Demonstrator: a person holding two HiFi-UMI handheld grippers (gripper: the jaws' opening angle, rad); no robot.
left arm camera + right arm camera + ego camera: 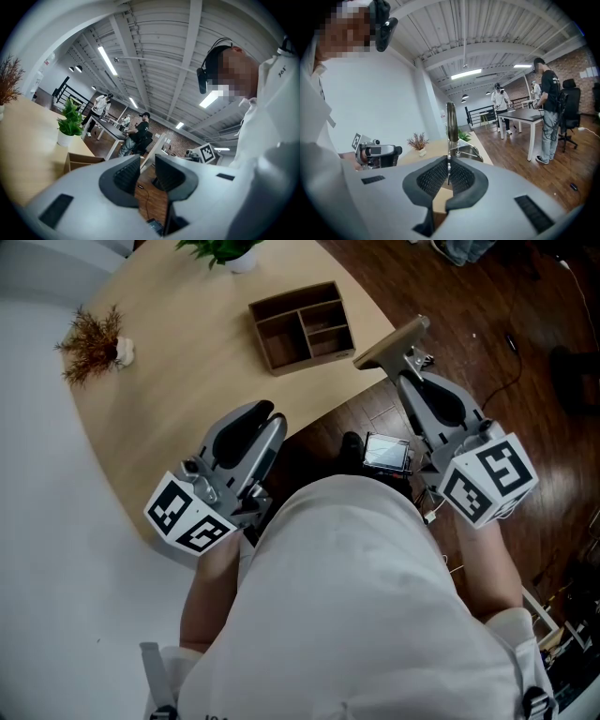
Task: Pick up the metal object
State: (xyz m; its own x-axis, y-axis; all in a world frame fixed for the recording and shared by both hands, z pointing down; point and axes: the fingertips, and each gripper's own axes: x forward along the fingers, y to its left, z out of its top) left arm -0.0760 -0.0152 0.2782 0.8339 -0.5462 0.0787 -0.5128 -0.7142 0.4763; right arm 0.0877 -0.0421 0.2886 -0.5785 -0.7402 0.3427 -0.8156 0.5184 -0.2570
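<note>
We note the right gripper (pixel 405 358) in the upper right of centre of the head view. Its jaws are clamped on the metal object (pixel 392 341), a thin flat piece held over the worktop (pixel 187 381) edge, just right of the wooden organiser (pixel 302 322) in the frame. In the right gripper view the object (pixel 451 121) stands edge-on, rising straight up from the closed jaws. It looks tan from above, possibly a reflection; we cannot be sure.

The left gripper (pixel 265 418) sits lower left of centre, close to the person's body. In its own view the jaws stand apart with nothing between them; only the wood floor (pixel 152 201) shows through the gap.

A dried plant (pixel 92 341) sits at the worktop's left edge and a green potted plant (pixel 225 251) at the top of the frame.
</note>
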